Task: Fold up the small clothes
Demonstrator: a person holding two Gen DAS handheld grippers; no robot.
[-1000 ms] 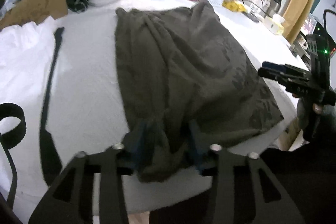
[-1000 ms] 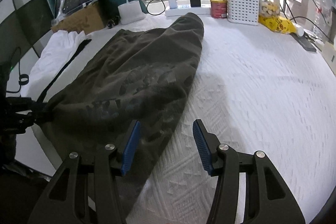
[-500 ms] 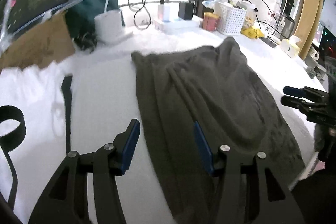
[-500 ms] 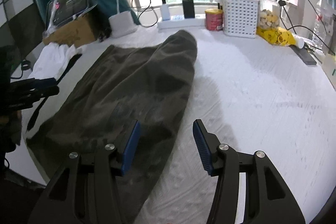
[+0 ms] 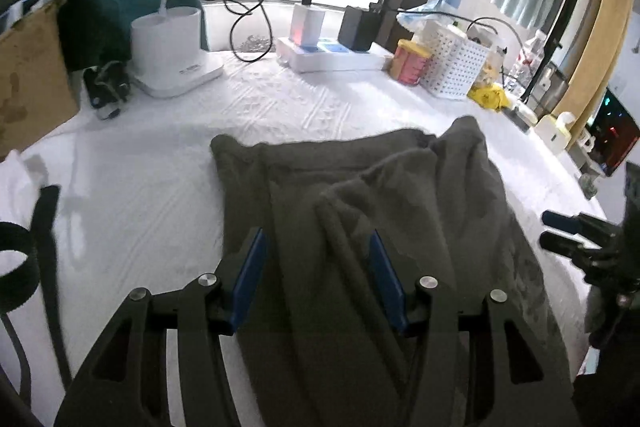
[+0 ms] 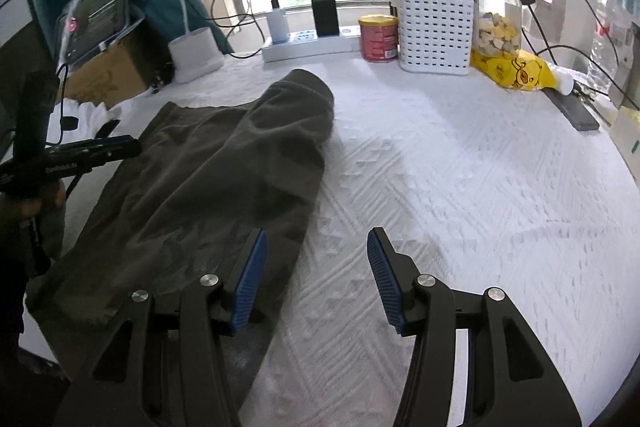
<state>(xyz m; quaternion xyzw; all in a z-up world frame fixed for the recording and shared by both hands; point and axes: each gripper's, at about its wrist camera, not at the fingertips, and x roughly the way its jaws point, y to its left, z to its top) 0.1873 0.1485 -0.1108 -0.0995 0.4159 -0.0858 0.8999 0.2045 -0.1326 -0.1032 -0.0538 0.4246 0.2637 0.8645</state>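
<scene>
Released dark olive cotton garment (image 5: 384, 211), mid-frame; left gripper (image 5: 316, 267) and right gripper (image 6: 314, 275) half-open, empty. Between folds; regrasp far edge next.

Probably a home: bedspread (image 6: 460, 167), window-side clutter.

garment (image 6: 224, 167): on table (image 6: 440, 187), left half | basket (image 6: 434, 27), can (image 6: 378, 37): behind garment, far edge | power strip (image 6: 312, 45): left of can | lamp base (image 6: 196, 53): far left
</scene>
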